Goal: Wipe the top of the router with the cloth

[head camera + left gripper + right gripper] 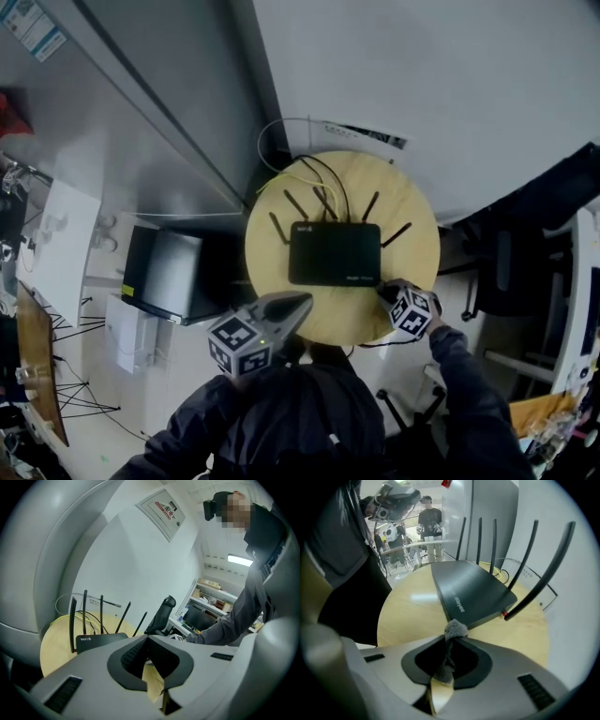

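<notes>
A black router (335, 253) with several upright antennas lies in the middle of a round wooden table (272, 258). In the right gripper view the router (471, 590) is just ahead of the jaws. My right gripper (386, 291) is shut on a small grey cloth (455, 630), at the router's near right corner. The cloth bunches out past the jaw tips. My left gripper (302, 302) is shut with nothing in it, over the table's near edge, left of the router (98, 641).
Yellow and black cables (300, 173) trail off the far side of the table toward the wall. A dark box (169, 274) stands on the floor to the left. An office chair (506, 267) is at the right. A person stands in the background of the right gripper view.
</notes>
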Tool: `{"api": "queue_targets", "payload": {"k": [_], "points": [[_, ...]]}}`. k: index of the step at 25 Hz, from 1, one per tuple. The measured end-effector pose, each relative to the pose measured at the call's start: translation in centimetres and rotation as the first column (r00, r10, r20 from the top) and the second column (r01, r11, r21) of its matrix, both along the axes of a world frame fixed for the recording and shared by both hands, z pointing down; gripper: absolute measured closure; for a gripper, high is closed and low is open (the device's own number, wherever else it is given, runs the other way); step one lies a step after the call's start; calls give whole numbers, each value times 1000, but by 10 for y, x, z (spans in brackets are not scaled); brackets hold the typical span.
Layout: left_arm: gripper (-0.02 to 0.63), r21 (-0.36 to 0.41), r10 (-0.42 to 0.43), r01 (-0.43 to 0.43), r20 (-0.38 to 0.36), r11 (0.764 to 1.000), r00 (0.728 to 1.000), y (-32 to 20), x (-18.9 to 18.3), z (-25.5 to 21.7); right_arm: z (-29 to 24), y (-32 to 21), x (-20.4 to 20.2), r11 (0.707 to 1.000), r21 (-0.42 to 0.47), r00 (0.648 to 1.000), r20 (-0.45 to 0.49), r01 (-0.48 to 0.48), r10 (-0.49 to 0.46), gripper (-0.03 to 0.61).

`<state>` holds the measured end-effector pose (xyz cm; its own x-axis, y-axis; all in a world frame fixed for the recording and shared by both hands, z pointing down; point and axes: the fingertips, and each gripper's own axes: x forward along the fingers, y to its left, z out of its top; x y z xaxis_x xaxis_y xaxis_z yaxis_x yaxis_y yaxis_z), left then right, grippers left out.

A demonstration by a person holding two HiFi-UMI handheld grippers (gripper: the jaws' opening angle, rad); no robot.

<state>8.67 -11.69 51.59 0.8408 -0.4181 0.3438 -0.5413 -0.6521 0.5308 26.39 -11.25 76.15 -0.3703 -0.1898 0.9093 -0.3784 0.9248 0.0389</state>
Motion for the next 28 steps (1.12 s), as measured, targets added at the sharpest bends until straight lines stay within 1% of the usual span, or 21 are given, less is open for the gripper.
{"api": "queue_targets", "payload": {"k": [2,7,9,11,12,13,14,16,17,18,19,20,21,23,25,28], "points": [[621,-1,10,-10,-4,1000,1000,2,0,0,1,5,-4,1000,4,1000,-6,-14,14,511],[621,4,17,-17,-9,1000,1000,7,-8,0,6,7,-3,994,-13,994,-14,-108,108,509],[621,7,8,-8,-12,1000,1000,7,-15,-2,4,12,-2,986,-23,986,-5,-166,165,509],[621,9,-1,1,-15,1000,1000,7,-22,-2,-3,20,-8,967,-42,966,49,-251,253,509],[621,10,-5,5,-19,1000,1000,7,-25,-3,-11,24,-13,949,-60,945,99,-308,313,509],[621,11,-8,8,-22,1000,1000,8,-28,-3,-22,27,-21,924,-84,910,161,-373,382,509],[621,12,-11,12,-25,1000,1000,8,-31,-3,-35,29,-28,890,-114,861,227,-441,455,509],[621,10,-17,17,-33,1000,999,7,-35,-3,-57,32,-42,812,-170,741,339,-558,580,509],[621,10,-19,19,-37,1000,999,7,-37,-3,-68,33,-48,777,-192,684,380,-600,622,509],[621,9,-19,20,-42,1000,999,6,-39,-3,-80,33,-55,750,-210,637,416,-628,649,509],[621,10,-18,18,-46,1000,999,6,-41,-3,-93,33,-64,733,-223,599,450,-643,663,509],[620,12,-15,15,-50,1000,999,5,-43,-3,-109,32,-74,725,-232,569,486,-649,664,509],[620,15,-10,11,-53,1000,999,5,-44,-5,-127,31,-84,725,-234,546,522,-648,656,509],[620,26,0,2,-60,1000,998,3,-48,-9,-167,24,-106,743,-213,524,588,-634,616,509],[620,41,11,-8,-66,999,998,-1,-51,-14,-202,13,-124,769,-176,521,641,-614,563,509],[621,76,40,-35,-70,997,997,-10,-52,-23,-244,-7,-144,801,-115,530,693,-587,488,509]]}}
